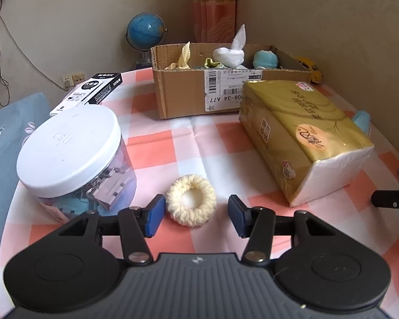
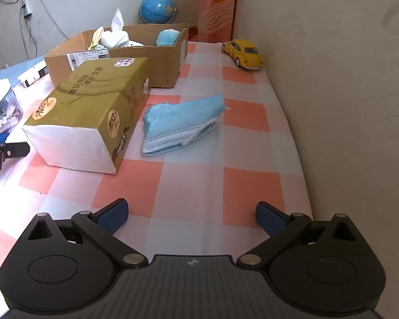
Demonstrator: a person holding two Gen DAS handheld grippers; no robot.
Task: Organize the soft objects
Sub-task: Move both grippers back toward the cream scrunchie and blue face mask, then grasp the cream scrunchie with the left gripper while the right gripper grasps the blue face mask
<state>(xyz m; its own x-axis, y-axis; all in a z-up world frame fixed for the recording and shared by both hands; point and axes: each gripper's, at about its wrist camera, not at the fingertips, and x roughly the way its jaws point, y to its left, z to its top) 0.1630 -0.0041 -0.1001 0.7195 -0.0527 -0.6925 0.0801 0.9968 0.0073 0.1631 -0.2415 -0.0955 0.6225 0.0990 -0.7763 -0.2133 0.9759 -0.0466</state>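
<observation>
A cream knitted hair scrunchie (image 1: 191, 203) lies flat on the checked tablecloth between the blue pads of my left gripper (image 1: 196, 212). The left pad is right at its rim and a gap shows at the right pad, so the gripper is open. In the right wrist view, a stack of blue face masks (image 2: 181, 125) lies on the cloth beside the gold tissue pack (image 2: 93, 101). My right gripper (image 2: 192, 216) stands wide open well short of the masks, holding nothing. At the back, a cardboard box (image 1: 186, 98) (image 2: 157, 61) holds several soft items: cloths and a blue round thing.
A clear jar with a white lid (image 1: 69, 146) stands close left of the scrunchie. The gold tissue pack (image 1: 292, 122) lies to its right. Behind are a black-and-white box (image 1: 93, 90), a globe (image 1: 146, 30) and a yellow toy car (image 2: 243, 53). A wall (image 2: 332, 106) borders the table's right edge.
</observation>
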